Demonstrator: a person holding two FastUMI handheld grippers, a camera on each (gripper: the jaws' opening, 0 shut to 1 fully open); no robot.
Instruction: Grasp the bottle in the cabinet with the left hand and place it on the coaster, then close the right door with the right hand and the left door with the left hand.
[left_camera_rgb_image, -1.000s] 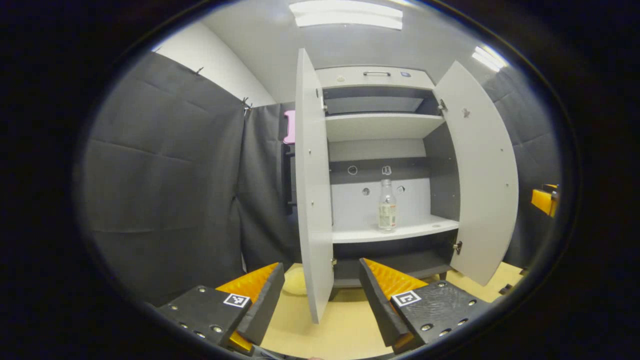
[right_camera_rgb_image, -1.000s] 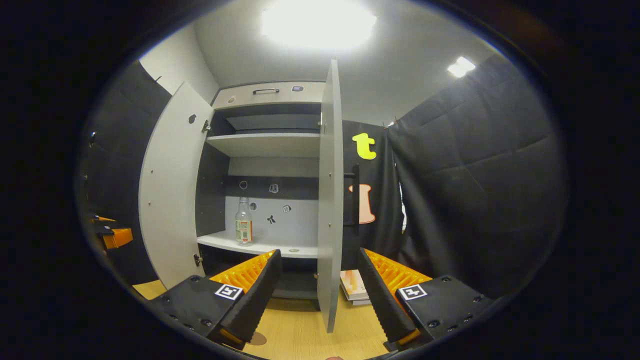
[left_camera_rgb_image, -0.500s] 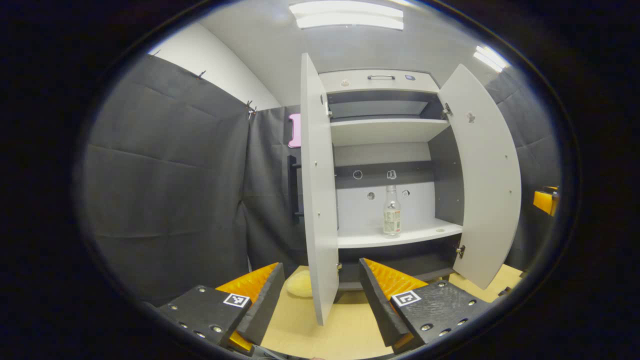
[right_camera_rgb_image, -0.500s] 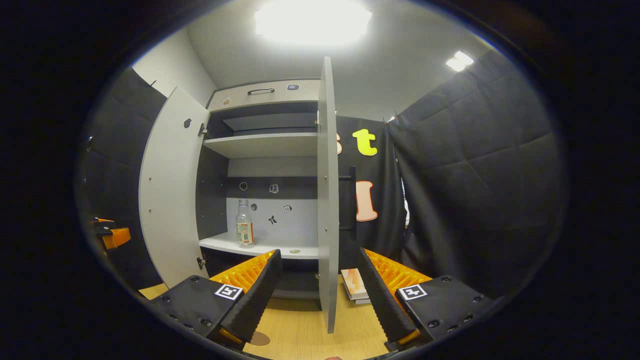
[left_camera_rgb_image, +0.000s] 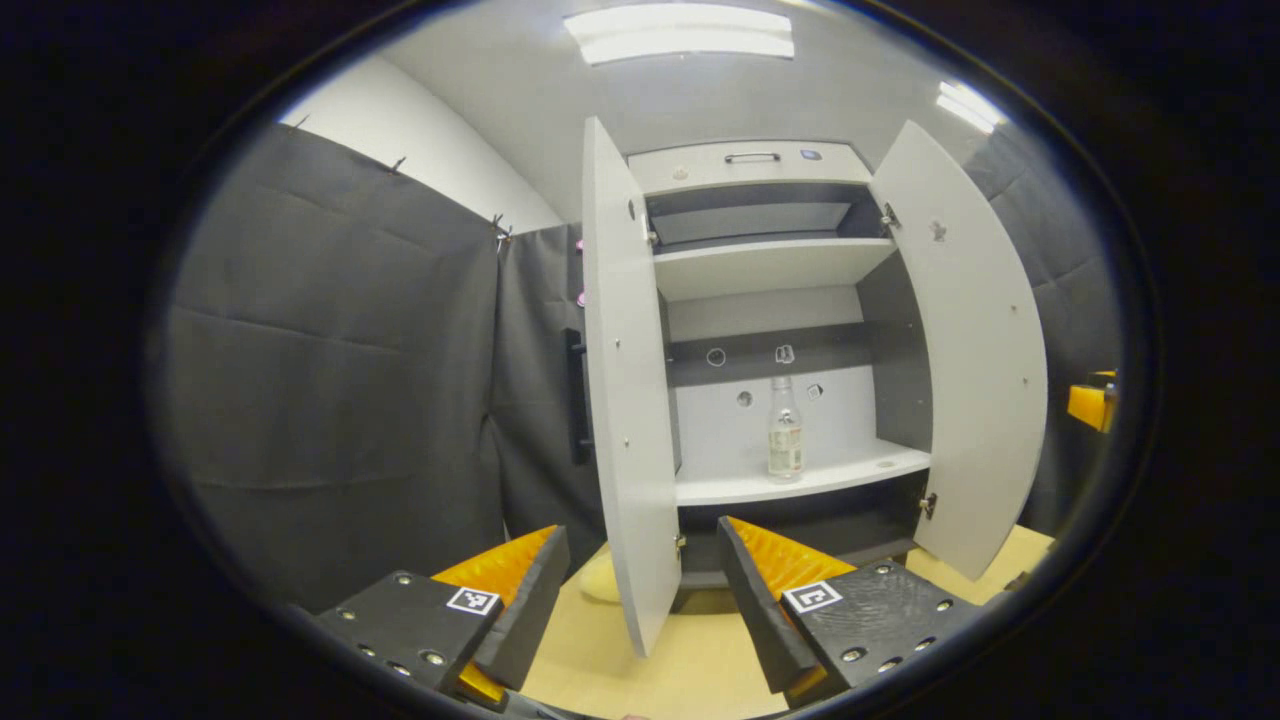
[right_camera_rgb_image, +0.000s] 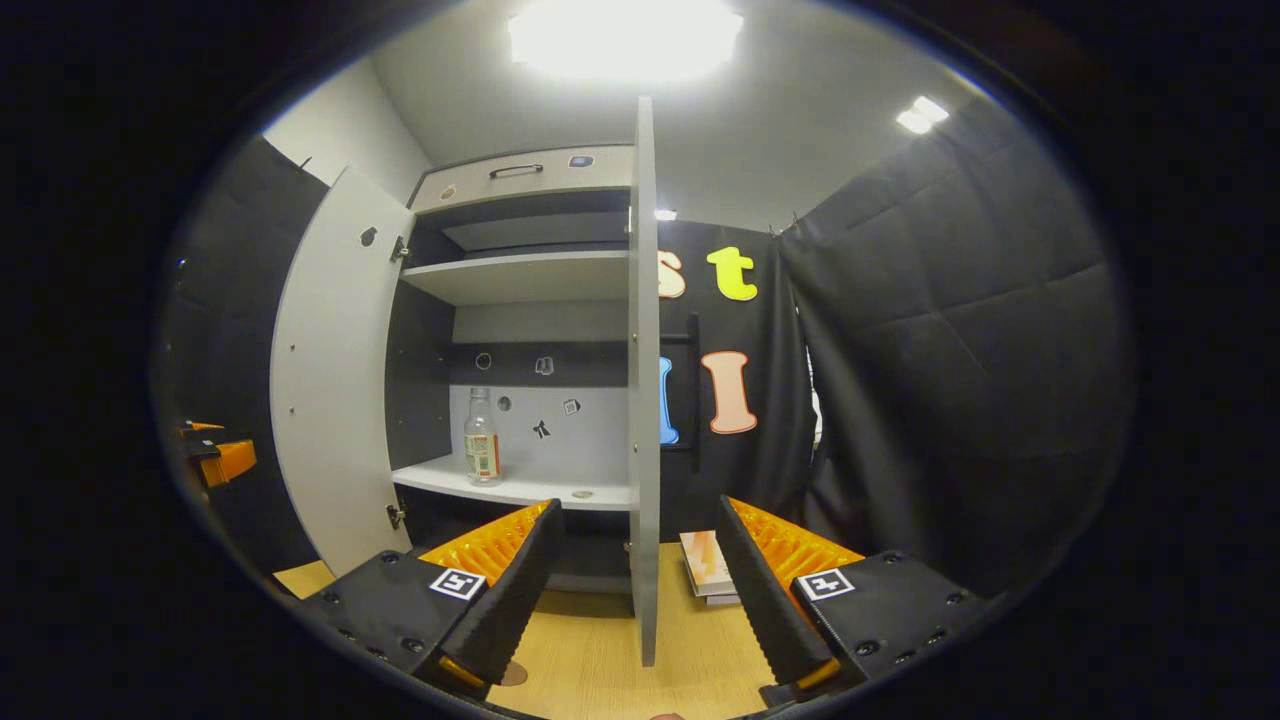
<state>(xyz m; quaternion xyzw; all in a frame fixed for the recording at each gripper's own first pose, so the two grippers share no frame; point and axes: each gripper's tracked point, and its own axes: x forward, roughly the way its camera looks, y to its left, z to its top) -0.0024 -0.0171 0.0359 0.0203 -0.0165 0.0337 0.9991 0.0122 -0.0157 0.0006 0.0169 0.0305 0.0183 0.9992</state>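
Left gripper view: my left gripper (left_camera_rgb_image: 640, 590) has its fingers spread wide and holds nothing. Ahead stands the cabinet (left_camera_rgb_image: 745, 165) with both doors swung open. The bottle (left_camera_rgb_image: 784, 432) stands upright on the cabinet's lower shelf (left_camera_rgb_image: 800, 478), near the middle of it, well beyond my fingertips and a little toward my right finger (left_camera_rgb_image: 765, 600). The left door (left_camera_rgb_image: 620, 400) comes edge-on toward me and its lower corner sits between my two fingers. The right door (left_camera_rgb_image: 975, 360) hangs open on the far side of the cabinet, and past it I see a bit of the right gripper (left_camera_rgb_image: 1090, 402). On the table (left_camera_rgb_image: 680, 670), just at the foot of the left door, lies a pale round thing (left_camera_rgb_image: 598, 578); I cannot tell if it is the coaster.

Right gripper view: my right gripper (right_camera_rgb_image: 640, 590) is likewise spread wide, empty. The cabinet (right_camera_rgb_image: 520, 180) is in front and to the left here. The bottle (right_camera_rgb_image: 481, 440) stands on the shelf (right_camera_rgb_image: 520, 488), well apart from my fingers, above and beyond my left finger (right_camera_rgb_image: 495, 590). The right door (right_camera_rgb_image: 643, 400) is edge-on, its lower end between my fingers. The left door (right_camera_rgb_image: 335, 380) is open, with the left gripper (right_camera_rgb_image: 225, 455) beyond it. A book (right_camera_rgb_image: 708, 562) lies on the table (right_camera_rgb_image: 600, 670) beside the cabinet's foot, and a small brown disc (right_camera_rgb_image: 513, 674) lies under my left finger.
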